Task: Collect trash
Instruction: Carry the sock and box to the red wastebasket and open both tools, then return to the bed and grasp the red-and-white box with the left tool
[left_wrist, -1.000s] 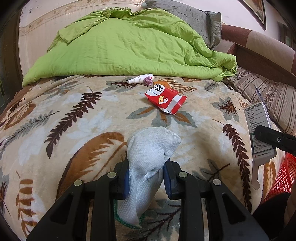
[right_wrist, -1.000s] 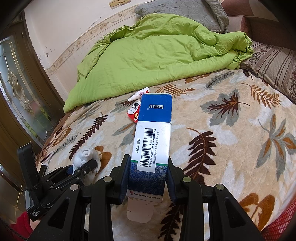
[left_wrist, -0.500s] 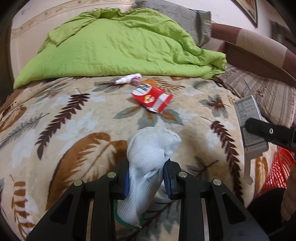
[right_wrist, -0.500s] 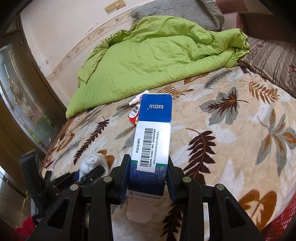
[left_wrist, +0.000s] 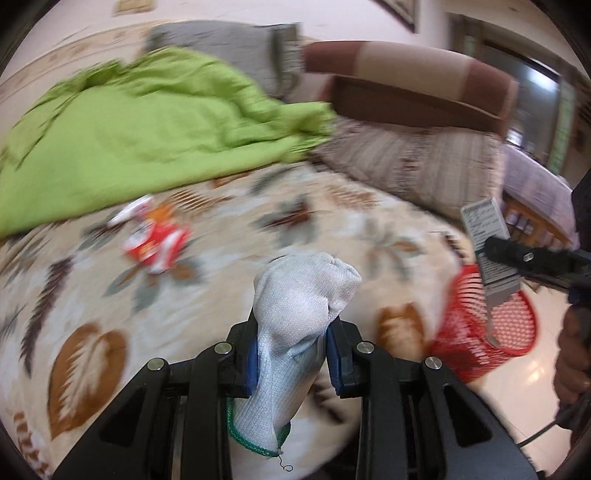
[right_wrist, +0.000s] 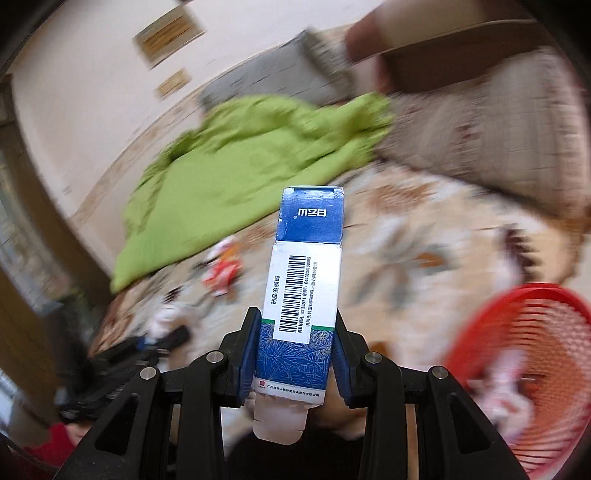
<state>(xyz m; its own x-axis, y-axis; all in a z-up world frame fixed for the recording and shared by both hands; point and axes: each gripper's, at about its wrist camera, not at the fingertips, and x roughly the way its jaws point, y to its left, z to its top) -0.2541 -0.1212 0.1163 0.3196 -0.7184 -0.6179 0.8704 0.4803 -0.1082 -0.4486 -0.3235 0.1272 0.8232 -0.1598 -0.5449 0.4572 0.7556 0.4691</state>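
Both loads held, basket to my right.
My left gripper (left_wrist: 291, 363) clamps the sock (left_wrist: 299, 314); my right gripper (right_wrist: 293, 363) clamps the carton (right_wrist: 303, 295), long axis forward, nearer the red basket (right_wrist: 535, 354).

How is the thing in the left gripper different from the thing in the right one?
The glove is soft, pale knit cloth, slumped and bulging; the box is stiff blue-and-white card with a barcode. The glove has a green cuff; the box has an open flap. Each is clamped between gripper fingers, off the bed.
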